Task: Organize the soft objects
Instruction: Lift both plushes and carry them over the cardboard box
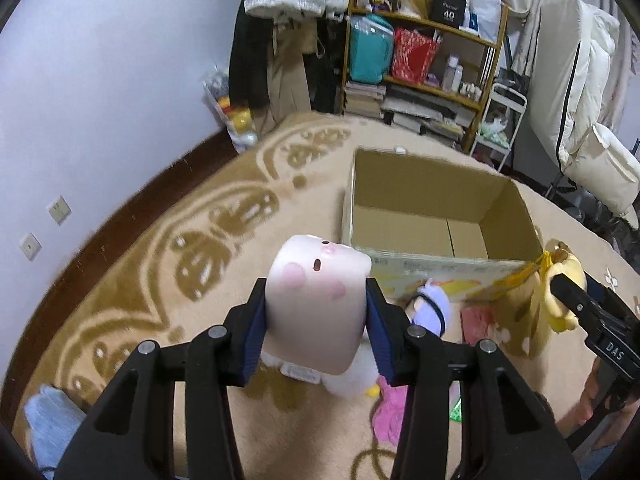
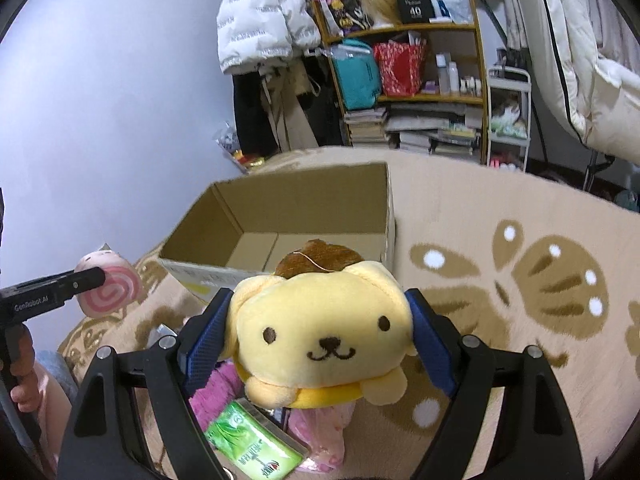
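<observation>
My left gripper (image 1: pixel 316 312) is shut on a pink roll-shaped plush (image 1: pixel 316 304) with a small face, held above the carpet just in front of an open cardboard box (image 1: pixel 420 196). The roll plush also shows in the right wrist view (image 2: pixel 110 288), with a pink swirl on its end. My right gripper (image 2: pixel 320 332) is shut on a yellow dog plush (image 2: pixel 320 328) with a brown cap, held up in front of the box (image 2: pixel 304 200). The dog plush also shows in the left wrist view (image 1: pixel 560 288), near the box's right corner. The box inside looks empty.
On the patterned beige carpet (image 1: pixel 200 240) lie a white and purple plush (image 1: pixel 432 312), a pink cloth (image 1: pixel 390 412), a green packet (image 2: pixel 252 444) and a pale blue cloth (image 1: pixel 52 416). A loaded wooden shelf (image 1: pixel 424 48) and hanging coats stand behind the box.
</observation>
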A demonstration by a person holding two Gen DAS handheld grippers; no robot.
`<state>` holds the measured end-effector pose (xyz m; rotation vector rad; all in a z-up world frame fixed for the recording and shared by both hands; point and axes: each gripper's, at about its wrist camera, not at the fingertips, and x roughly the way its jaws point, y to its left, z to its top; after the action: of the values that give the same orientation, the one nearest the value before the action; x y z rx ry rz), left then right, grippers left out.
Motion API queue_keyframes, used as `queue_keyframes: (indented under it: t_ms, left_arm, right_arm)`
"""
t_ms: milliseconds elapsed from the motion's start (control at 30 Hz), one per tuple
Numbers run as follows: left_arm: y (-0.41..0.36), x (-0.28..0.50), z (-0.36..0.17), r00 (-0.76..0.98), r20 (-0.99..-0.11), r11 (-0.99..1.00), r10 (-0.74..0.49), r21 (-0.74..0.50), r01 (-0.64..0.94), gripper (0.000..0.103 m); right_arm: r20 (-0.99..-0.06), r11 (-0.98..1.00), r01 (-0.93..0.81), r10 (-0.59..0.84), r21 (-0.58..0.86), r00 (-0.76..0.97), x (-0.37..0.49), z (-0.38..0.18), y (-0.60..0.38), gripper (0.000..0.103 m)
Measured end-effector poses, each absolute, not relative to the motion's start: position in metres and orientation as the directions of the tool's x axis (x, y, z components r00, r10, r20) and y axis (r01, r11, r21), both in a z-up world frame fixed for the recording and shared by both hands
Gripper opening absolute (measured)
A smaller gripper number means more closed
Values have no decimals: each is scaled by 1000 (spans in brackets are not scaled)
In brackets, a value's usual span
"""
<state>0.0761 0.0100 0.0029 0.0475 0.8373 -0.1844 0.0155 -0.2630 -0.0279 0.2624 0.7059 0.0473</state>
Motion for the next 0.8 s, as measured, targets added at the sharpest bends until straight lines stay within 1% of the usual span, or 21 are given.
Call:
queue_keyframes:
  t_ms: [200, 367, 633, 800]
  left_arm:
    - [1, 93, 25, 705, -694, 982, -145, -16, 186, 44]
    - [-18, 109, 40, 741, -653, 975, -153, 23, 222, 44]
    - [-50, 142, 39, 756, -635, 959, -160, 80, 270, 44]
    - [-72, 161, 24, 736, -654, 943, -174, 106, 317, 45]
  right_arm:
    - [-597, 970, 19, 133, 242, 791, 20, -11, -260, 88]
    - [-571, 974, 10, 123, 225, 812, 34, -5, -260, 88]
    - [-538, 980, -19, 125, 198, 834, 66, 11, -261, 88]
    - [-542, 986, -35, 120, 165, 832, 91, 12, -255, 89]
